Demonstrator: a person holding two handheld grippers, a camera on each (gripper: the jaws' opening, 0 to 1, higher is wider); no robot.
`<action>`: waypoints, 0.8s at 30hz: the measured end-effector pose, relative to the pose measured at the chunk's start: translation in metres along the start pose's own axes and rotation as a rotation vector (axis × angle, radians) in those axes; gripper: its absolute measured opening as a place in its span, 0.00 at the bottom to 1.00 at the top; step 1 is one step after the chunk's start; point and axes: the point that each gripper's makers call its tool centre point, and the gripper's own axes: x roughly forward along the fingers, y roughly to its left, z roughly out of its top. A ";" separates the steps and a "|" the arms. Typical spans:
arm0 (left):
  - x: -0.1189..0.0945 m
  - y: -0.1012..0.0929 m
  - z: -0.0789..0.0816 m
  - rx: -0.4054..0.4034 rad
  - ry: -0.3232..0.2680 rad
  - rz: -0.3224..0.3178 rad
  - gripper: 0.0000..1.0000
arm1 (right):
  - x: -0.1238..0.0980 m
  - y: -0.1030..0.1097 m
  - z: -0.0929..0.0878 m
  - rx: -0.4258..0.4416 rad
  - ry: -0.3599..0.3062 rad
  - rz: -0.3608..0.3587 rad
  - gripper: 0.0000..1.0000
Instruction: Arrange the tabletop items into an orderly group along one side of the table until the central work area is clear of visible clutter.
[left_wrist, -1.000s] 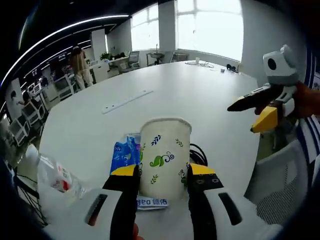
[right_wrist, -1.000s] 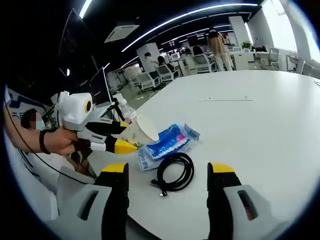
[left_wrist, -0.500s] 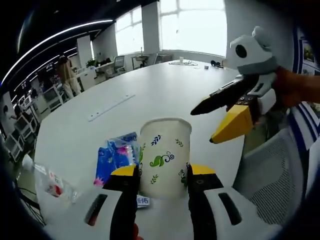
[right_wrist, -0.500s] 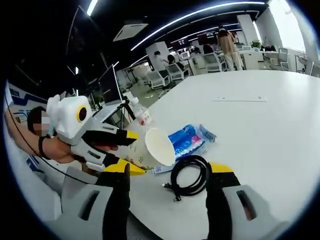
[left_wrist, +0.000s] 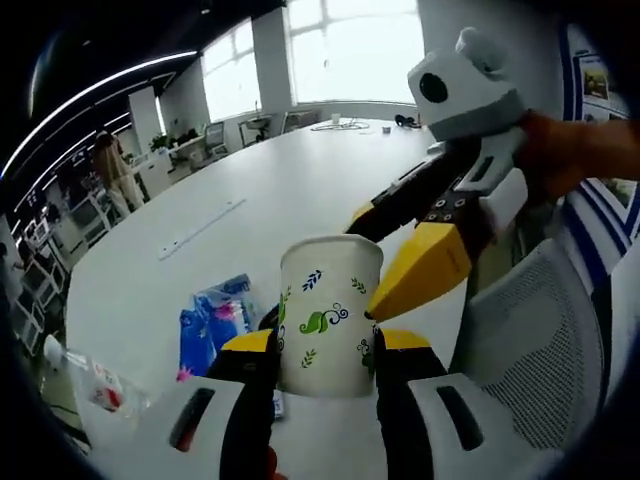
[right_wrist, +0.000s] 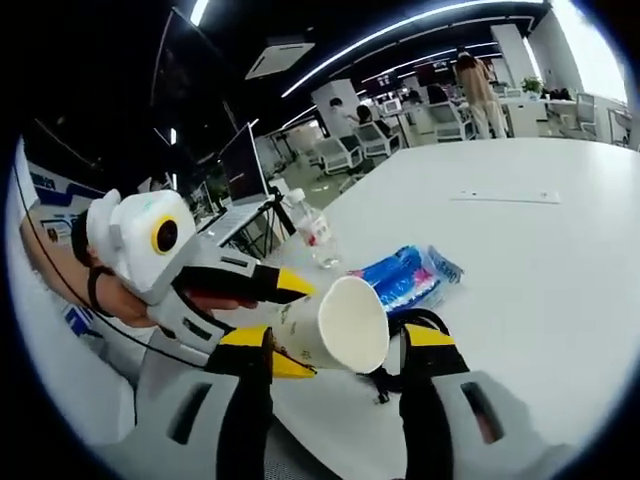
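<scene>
A white paper cup with green leaf prints stands between the jaws of my left gripper, which is shut on it. My right gripper comes in from the right, its yellow tips beside the cup's rim. In the right gripper view the cup lies sideways with its mouth facing the camera, held by the left gripper. It sits between the jaws of my right gripper, which stand open on either side. Behind the cup on the table are a blue packet and a black cable, the cable partly hidden.
A clear plastic bottle stands near the white table's edge, beyond the packet. The blue packet and the bottle lie left of the cup. A grey mesh chair stands at the right. Office desks and people are far behind.
The two grippers have come together: the cup in my left gripper now sits between the right gripper's jaws, which have narrowed slightly. Both views shifted with the hands.
</scene>
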 end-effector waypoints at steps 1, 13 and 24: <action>0.000 0.000 0.000 0.003 -0.001 -0.003 0.38 | 0.000 0.001 0.000 0.000 -0.003 0.004 0.43; 0.001 -0.008 0.001 0.044 0.001 -0.027 0.38 | -0.003 0.015 -0.001 0.000 -0.011 0.059 0.21; 0.001 -0.006 -0.007 0.098 0.029 -0.035 0.38 | 0.002 0.026 0.004 -0.009 -0.014 0.101 0.08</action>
